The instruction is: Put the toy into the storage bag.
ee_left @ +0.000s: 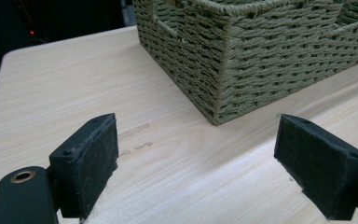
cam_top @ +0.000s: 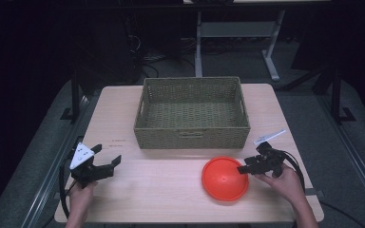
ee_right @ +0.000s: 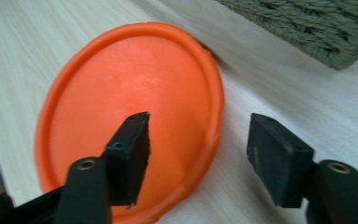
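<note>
An orange round plate (cam_top: 225,179) lies on the wooden table (cam_top: 138,190), at the front right. My right gripper (cam_top: 243,168) stands at the plate's right edge. In the right gripper view its jaws straddle the plate's (ee_right: 121,93) rim, one pad over the dish and the other outside it above the wood. The right gripper (ee_right: 198,149) is open, and neither pad presses on the rim. My left gripper (cam_top: 107,154) rests at the front left of the table. In its own view the left gripper (ee_left: 196,158) is wide open with nothing between its pads.
A woven green basket (cam_top: 192,137) stands in the middle of the table's far half, with no contents in sight. Its corner (ee_left: 242,60) lies ahead of my left gripper. The basket's edge (ee_right: 307,28) is beyond the plate. A white strip (cam_top: 269,137) lies near the right edge.
</note>
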Demonstrator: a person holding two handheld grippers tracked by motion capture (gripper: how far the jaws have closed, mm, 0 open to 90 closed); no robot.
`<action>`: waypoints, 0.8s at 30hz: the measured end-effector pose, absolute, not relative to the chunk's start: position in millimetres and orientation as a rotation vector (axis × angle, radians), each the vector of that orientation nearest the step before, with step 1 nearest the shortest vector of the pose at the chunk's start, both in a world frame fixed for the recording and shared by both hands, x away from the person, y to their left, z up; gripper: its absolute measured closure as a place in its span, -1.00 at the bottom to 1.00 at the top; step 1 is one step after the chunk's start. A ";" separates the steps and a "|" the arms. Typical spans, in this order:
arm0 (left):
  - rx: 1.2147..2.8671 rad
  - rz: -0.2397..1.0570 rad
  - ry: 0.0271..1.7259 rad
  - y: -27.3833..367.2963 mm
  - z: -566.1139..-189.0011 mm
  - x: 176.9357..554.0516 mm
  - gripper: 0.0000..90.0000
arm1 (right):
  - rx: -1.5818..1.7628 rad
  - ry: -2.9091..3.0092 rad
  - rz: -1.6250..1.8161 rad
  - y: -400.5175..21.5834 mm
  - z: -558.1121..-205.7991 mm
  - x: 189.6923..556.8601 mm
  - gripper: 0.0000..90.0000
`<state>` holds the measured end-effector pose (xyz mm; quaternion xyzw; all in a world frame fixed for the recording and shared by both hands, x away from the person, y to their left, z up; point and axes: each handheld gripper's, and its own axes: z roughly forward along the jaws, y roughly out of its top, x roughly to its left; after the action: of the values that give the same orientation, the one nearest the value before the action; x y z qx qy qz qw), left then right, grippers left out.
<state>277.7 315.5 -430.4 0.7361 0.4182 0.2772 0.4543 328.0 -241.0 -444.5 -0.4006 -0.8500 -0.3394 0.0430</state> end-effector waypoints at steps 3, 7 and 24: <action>1.828 0.695 1.031 313.9 -430.9 278.0 -0.71 | -1.229 -2.596 -0.996 -240.6 -448.2 330.0 0.05; 1.841 0.703 1.023 312.4 -430.6 277.6 -0.71 | -1.210 -2.593 -0.984 -240.1 -450.3 331.4 0.12; 1.866 0.706 1.008 310.0 -430.6 277.9 -0.71 | -1.188 -2.571 -0.943 -234.1 -455.5 333.0 0.17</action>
<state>277.9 310.0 -430.6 0.7505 0.4053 0.2840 0.4379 333.0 -234.1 -455.5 -0.3968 -0.8586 -0.3150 0.0780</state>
